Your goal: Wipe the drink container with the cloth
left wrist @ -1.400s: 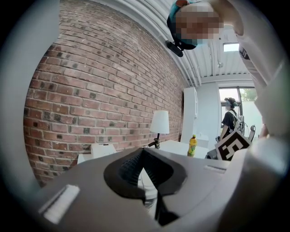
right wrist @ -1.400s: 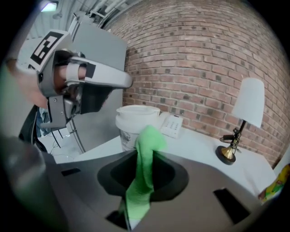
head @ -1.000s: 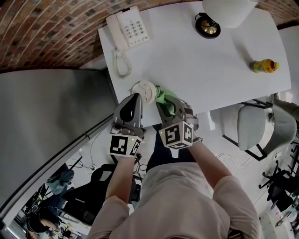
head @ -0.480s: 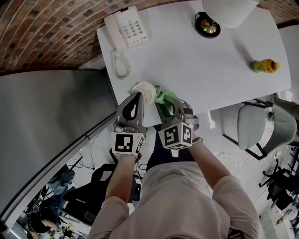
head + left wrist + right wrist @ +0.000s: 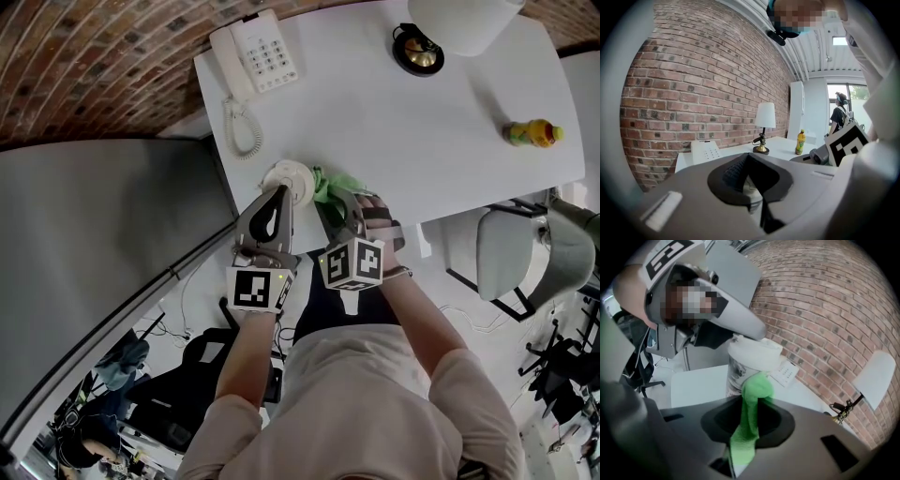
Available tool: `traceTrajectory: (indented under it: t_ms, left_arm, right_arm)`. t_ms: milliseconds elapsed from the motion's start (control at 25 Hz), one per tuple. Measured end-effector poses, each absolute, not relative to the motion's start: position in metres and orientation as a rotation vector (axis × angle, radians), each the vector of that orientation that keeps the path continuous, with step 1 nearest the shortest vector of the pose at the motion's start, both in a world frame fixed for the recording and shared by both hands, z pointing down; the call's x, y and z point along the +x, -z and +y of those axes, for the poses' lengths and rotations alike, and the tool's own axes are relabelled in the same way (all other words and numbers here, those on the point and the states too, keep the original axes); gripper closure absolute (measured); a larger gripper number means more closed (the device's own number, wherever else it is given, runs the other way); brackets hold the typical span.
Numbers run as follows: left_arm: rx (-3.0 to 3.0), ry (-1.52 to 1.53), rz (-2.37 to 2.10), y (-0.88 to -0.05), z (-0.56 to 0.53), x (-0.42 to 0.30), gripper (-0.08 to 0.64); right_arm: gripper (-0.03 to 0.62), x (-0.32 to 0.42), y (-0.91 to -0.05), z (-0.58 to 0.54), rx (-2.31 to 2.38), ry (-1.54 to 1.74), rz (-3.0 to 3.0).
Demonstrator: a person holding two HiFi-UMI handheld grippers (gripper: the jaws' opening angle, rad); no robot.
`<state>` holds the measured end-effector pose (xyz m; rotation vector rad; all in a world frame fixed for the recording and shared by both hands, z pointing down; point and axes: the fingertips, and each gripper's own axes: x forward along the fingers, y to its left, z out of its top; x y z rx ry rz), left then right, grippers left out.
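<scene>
The drink container (image 5: 289,178), a white lidded cup, stands at the near edge of the white table (image 5: 403,141). My left gripper (image 5: 279,192) reaches it from the near side, its jaws shut on the cup's top; the right gripper view shows that gripper's tip lying over the lid (image 5: 757,348). A sliver of the cup (image 5: 751,187) shows between the left jaws. My right gripper (image 5: 333,202) is shut on a green cloth (image 5: 330,187). The cloth (image 5: 751,413) hangs up out of the jaws and touches the printed side of the cup (image 5: 738,373) just under the lid.
A white desk phone (image 5: 256,54) with a coiled cord sits at the table's far left. A lamp's brass base (image 5: 417,52) and white shade (image 5: 459,19) stand at the back. A yellow bottle (image 5: 532,132) lies at the right edge. Office chairs (image 5: 511,248) stand right of the table.
The right gripper has turned a little and edged toward the cup with the cloth. The left gripper has barely shifted and keeps its grip on the cup.
</scene>
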<state>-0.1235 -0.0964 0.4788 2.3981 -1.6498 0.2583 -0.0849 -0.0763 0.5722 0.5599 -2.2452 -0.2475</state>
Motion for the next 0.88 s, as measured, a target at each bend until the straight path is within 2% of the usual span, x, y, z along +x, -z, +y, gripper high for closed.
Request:
traceTrajectory:
  t_ms: [880]
  left_arm:
    - [2.404,-0.255,-1.634,-0.478,-0.098,-0.123,0.554]
  right_arm:
    - [0.526,-0.093,-0.669,-0.058,0.233,0.3,-2.0]
